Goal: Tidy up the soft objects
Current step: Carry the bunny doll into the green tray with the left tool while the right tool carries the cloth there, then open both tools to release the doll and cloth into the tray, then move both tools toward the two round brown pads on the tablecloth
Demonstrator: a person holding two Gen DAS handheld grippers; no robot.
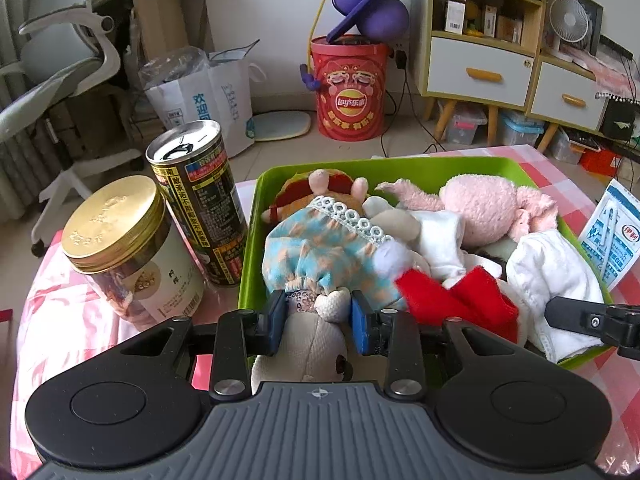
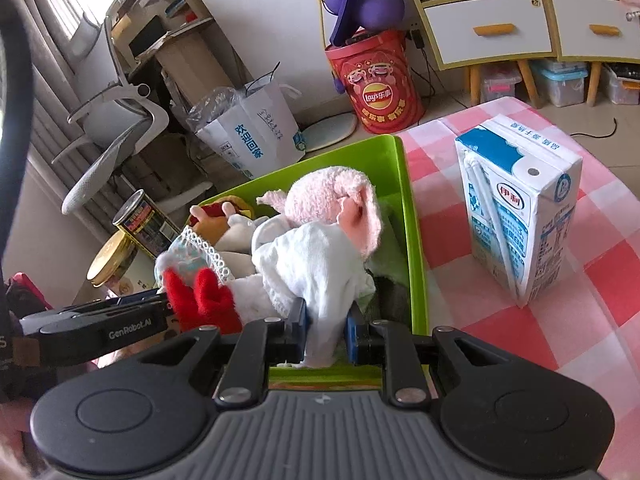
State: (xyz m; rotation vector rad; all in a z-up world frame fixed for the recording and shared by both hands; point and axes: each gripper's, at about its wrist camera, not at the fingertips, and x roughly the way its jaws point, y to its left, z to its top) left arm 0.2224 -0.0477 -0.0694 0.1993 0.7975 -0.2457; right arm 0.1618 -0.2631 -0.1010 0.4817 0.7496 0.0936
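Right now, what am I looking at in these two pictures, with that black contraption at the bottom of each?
No robot here: a person holds a two-finger gripper in each hand, each carrying a forward-looking camera. The left gripper pinches a beige plush doll in a blue patterned dress. The right gripper pinches a white cloth. Both reach over a green plastic tray of soft toys on a pink checked tablecloth. Beside it: a blue-and-white milk carton, a gold-lidded jar, a tall dark can.
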